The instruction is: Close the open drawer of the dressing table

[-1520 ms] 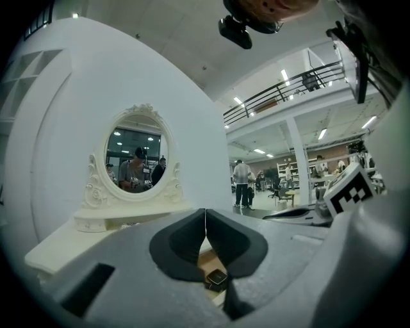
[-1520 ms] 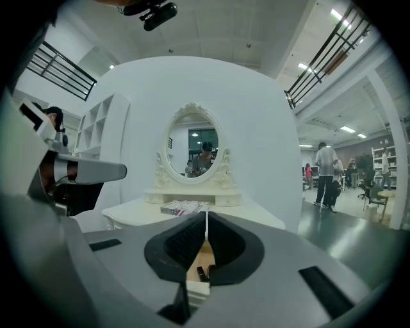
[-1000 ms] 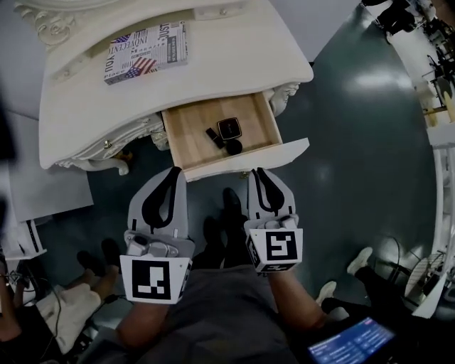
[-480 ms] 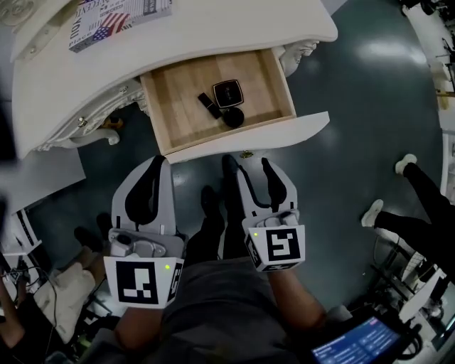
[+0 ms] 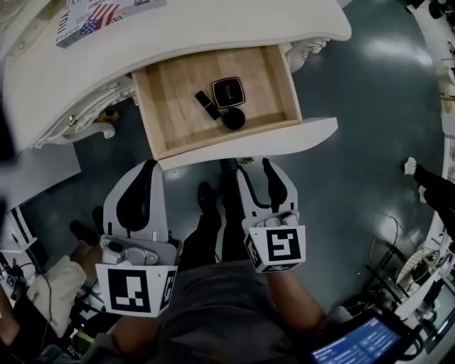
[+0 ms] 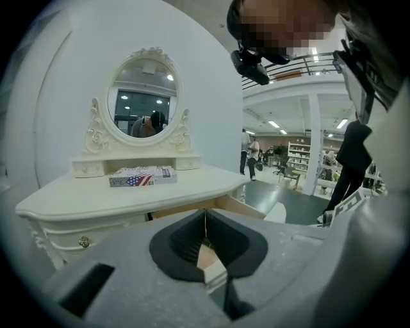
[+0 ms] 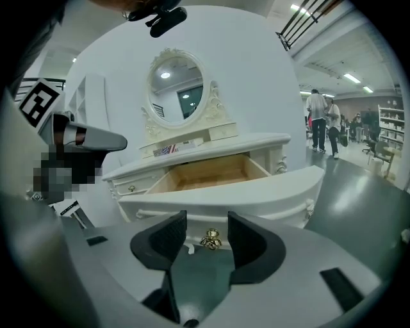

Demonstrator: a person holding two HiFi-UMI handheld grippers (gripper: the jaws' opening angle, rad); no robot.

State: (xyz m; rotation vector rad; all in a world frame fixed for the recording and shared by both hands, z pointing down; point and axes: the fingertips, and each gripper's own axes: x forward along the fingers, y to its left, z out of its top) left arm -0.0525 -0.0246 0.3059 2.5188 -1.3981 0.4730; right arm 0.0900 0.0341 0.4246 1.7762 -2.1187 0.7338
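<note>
Drawer is standing open. Right hand-held gripper is opening, jaws flanking the gold knob untouched. Left hand-held gripper is hanging closed, empty.

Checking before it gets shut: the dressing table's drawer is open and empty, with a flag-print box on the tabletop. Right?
Not empty: the head view shows three small dark items in the open drawer. The flag-print box is on the tabletop.

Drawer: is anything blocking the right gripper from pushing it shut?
Nothing visible. The right gripper has its jaws opening just before the drawer front, with only the gold knob showing in the gap, ungripped. The small black things lie inside the drawer, so they shouldn't block it.
</note>
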